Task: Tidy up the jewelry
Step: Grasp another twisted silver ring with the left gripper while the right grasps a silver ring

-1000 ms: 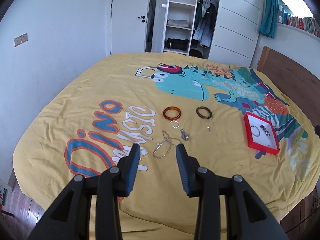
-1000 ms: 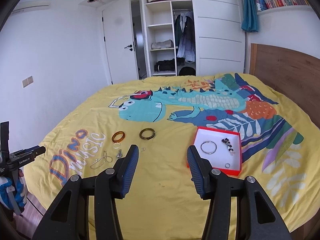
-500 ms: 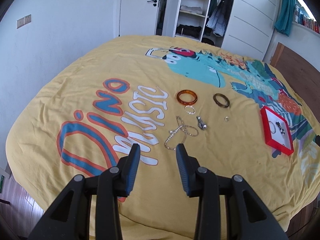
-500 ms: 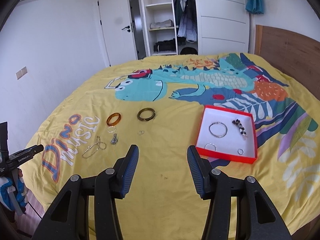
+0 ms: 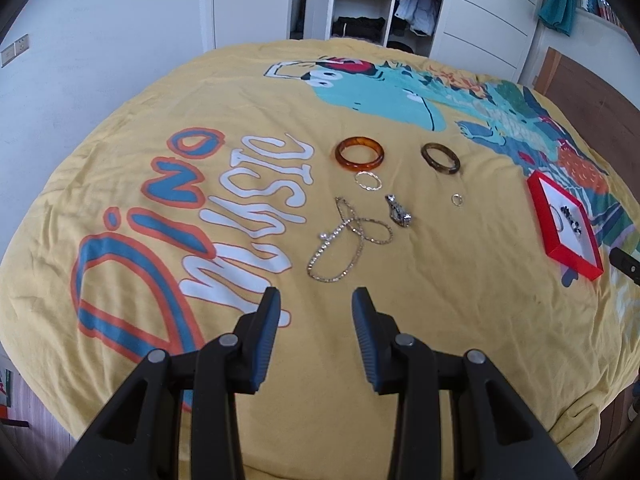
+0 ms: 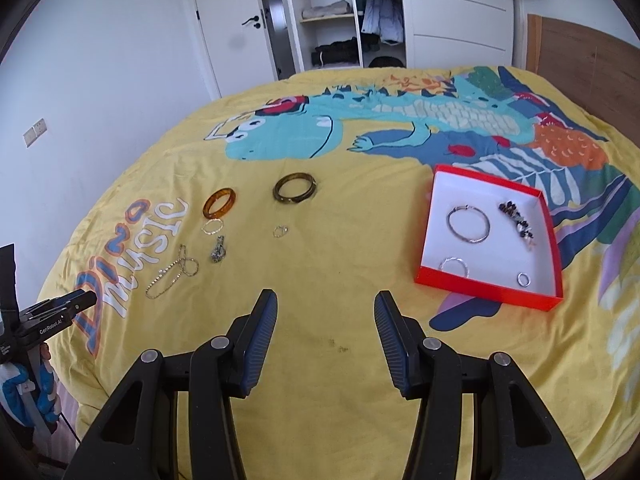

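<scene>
Loose jewelry lies on a yellow bedspread: an amber bangle [image 5: 359, 153] [image 6: 219, 202], a dark olive bangle [image 5: 440, 158] [image 6: 295, 187], a thin gold ring bracelet [image 5: 368, 180], a silver chain [image 5: 346, 240] [image 6: 172, 272], a metal pendant [image 5: 398, 210] [image 6: 218, 250] and a small ring [image 5: 457, 199] [image 6: 280, 231]. A red box with white inside [image 6: 427, 274] [image 5: 536, 204] holds a silver bangle [image 6: 468, 224], a beaded piece [image 6: 518, 222] and rings. My left gripper [image 5: 316, 304] hangs open just short of the chain. My right gripper [image 6: 326, 306] is open above bare cloth, left of the box.
The bed fills both views, its edges falling off at left and front. A wooden headboard [image 6: 580, 52] stands at right. An open wardrobe [image 6: 340, 12] and a white door [image 5: 250, 0] are beyond the bed. The left gripper's body [image 6: 44, 316] shows at the right wrist view's left edge.
Both grippers have come down and closer to the bed, tilting more downward. The jewelry and the box look larger and nearer. Neither pair of jaws has changed its width.
</scene>
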### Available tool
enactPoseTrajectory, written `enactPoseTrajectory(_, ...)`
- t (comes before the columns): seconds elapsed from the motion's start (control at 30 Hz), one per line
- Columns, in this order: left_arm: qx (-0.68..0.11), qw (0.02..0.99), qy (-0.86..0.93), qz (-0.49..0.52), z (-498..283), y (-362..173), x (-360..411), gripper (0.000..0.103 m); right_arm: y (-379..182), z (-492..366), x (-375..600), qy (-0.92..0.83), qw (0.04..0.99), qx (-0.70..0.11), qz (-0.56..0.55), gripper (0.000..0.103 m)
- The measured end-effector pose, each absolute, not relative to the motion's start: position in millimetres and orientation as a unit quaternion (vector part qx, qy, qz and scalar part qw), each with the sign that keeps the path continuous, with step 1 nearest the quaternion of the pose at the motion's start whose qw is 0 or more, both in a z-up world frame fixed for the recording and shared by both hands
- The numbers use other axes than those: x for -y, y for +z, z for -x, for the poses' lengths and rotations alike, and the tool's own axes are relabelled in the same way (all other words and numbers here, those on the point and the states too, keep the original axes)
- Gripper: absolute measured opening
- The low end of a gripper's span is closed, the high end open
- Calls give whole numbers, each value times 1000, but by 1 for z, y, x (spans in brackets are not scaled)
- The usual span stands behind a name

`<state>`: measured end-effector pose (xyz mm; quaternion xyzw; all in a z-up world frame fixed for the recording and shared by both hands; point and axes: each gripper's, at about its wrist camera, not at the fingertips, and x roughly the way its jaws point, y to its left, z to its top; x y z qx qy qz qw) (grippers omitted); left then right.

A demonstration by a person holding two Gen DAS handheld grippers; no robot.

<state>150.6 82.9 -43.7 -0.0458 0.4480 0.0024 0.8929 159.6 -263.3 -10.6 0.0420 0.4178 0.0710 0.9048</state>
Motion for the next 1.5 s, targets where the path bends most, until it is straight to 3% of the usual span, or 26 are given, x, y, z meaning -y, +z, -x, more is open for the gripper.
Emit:
enactPoseTrajectory(0.53, -471, 879, -37, 65, -258, -59, -63, 35, -69, -246, 242, 112, 882, -456, -29, 50)
enactPoseTrajectory(1.0, -527, 847, -30, 57, -368, -117, -44, 34, -113, -334, 194, 164, 871, -464, -16, 49)
enactPoseTrajectory(1.3, -548, 834, -28, 58, -383, -143, -43, 12, -140, -360, 178, 177, 863, -473, -14, 47)
enactPoseTrajectory(1.5, -546, 836, -28, 44, -384, -147, -38, 6, -153, -363, 171, 178, 861, -477, -14, 47)
